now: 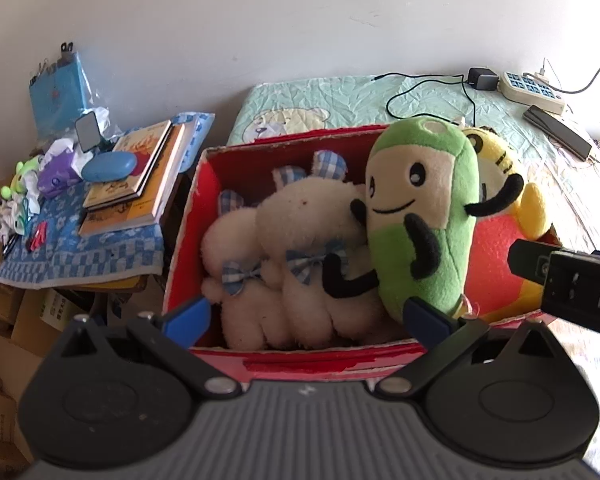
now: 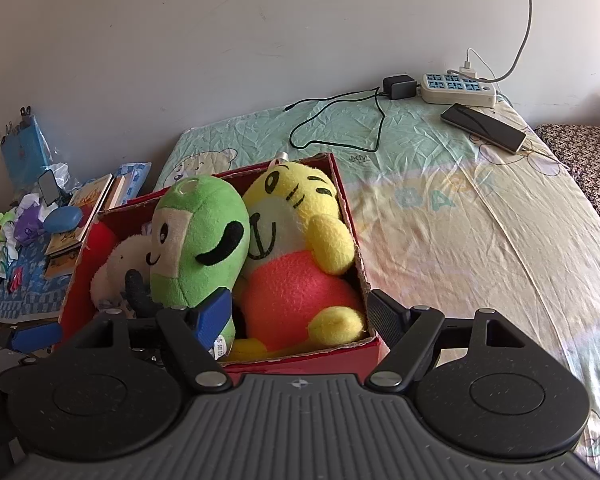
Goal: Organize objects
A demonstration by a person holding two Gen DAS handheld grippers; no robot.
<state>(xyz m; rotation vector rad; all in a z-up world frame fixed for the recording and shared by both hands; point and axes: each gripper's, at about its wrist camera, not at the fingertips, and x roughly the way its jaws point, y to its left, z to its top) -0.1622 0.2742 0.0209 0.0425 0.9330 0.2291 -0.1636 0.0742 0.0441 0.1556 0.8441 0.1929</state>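
- Since the red cardboard box [image 2: 354, 216] on the bed [image 2: 460, 208] already holds the green plush [image 2: 204, 240], the yellow tiger plush [image 2: 296, 248] and two white fleecy plushes [image 1: 300, 232], the sorting looks nearly done.
- Left tongs [image 1: 306, 316] spread wide, empty, over the box's near rim.
- Right tongs [image 2: 300, 312] spread wide, empty, straddling the box's near corner.
- Toys soft, rounded; box edges frayed.

1. The left gripper [image 1: 306, 318] is built of black linkage arms on a ribbed grey body.
2. Silver pivot screws and round black discs are seen on the right gripper [image 2: 300, 314].
3. Blue pads [image 1: 188, 318] are fitted inside the jaws.
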